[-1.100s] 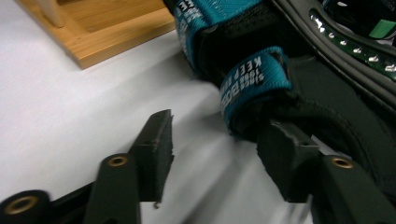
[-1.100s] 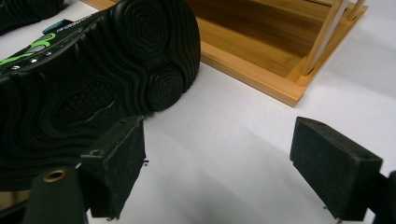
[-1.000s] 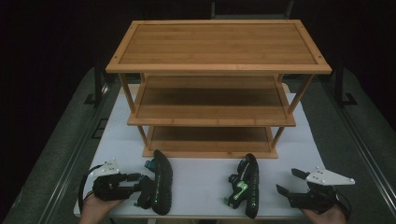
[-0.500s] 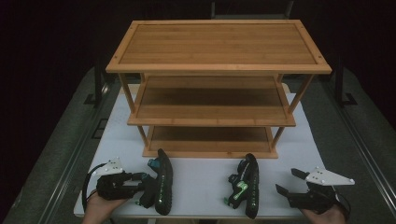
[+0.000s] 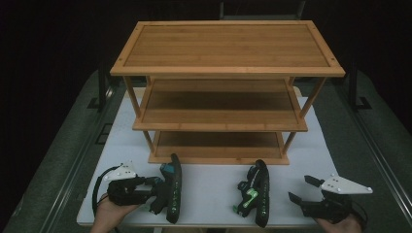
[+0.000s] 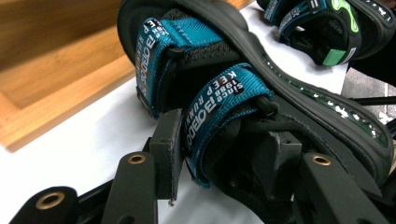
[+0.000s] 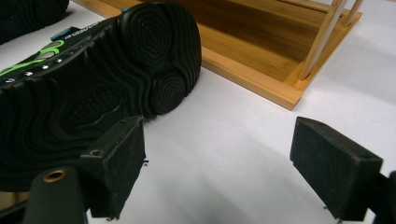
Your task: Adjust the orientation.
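Between the closing left gripper (image 6: 215, 158) jaws sits the blue-strapped sandal (image 6: 224, 93), strap pinched by both pads.

Readable text on blue-strap sandal (image 6: 243, 93), near tabletop's front edge, left side:
- rear teal strap (image 6: 219, 112): white "since 1988", "KEEP RUNNING" cut off by fold, brand word in block letters, roughly "BORDO", unsure
- front teal strap (image 6: 156, 56): same brand word plus "KEEP R…", partly cut off

Green-accent sandal (image 6: 327, 28): small white print on strap, too blurred to read.
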Action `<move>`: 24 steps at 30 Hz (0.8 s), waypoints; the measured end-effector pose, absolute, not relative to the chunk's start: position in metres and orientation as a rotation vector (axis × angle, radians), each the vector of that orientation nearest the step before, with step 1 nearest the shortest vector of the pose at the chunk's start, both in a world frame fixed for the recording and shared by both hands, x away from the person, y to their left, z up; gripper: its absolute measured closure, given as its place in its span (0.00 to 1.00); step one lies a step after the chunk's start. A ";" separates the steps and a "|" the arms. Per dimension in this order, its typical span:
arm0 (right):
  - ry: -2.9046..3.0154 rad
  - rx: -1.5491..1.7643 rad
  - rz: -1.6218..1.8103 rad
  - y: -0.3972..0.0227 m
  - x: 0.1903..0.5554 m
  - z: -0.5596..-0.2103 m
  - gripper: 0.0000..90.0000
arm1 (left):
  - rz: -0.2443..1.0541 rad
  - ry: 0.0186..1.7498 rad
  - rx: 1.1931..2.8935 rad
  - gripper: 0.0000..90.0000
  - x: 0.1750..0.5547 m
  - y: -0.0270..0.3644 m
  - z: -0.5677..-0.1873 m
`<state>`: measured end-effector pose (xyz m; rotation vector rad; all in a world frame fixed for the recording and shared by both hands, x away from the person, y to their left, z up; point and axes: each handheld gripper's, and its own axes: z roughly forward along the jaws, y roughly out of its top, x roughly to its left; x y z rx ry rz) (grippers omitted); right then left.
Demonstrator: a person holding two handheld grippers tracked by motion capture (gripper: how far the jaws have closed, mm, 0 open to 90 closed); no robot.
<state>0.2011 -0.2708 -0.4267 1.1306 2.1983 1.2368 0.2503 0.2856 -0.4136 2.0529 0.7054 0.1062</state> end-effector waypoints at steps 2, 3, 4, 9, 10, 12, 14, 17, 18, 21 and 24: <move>2.197 1.129 1.244 -0.270 0.200 -0.426 0.20 | 0.113 0.693 2.048 0.63 0.251 0.282 -0.411; 2.197 1.122 1.244 -0.270 0.200 -0.425 0.20 | 0.119 0.689 2.043 0.64 0.251 0.280 -0.410; 2.195 1.113 1.245 -0.269 0.199 -0.424 0.20 | 0.121 0.681 2.042 0.65 0.251 0.279 -0.408; 2.193 1.093 1.248 -0.267 0.197 -0.419 0.20 | 0.135 0.670 2.042 0.68 0.254 0.268 -0.406; 2.194 1.091 1.245 -0.267 0.197 -0.419 0.20 | 0.127 0.666 2.041 0.68 0.256 0.264 -0.406; 2.191 1.086 1.244 -0.268 0.196 -0.417 0.20 | 0.125 0.659 2.044 0.71 0.257 0.254 -0.406; 2.182 1.087 1.251 -0.269 0.195 -0.415 0.20 | 0.118 0.657 2.041 0.73 0.259 0.241 -0.405; 2.170 1.084 1.285 -0.270 0.193 -0.409 0.20 | 0.104 0.624 2.064 0.71 0.259 0.224 -0.407; 2.168 1.076 1.292 -0.270 0.192 -0.407 0.20 | 0.117 0.623 2.069 0.71 0.258 0.220 -0.407; 2.180 1.069 1.320 -0.267 0.189 -0.402 0.20 | 0.119 0.618 2.079 0.71 0.258 0.212 -0.407; 2.204 1.066 1.342 -0.260 0.187 -0.399 0.20 | 0.122 0.616 2.091 0.70 0.258 0.209 -0.407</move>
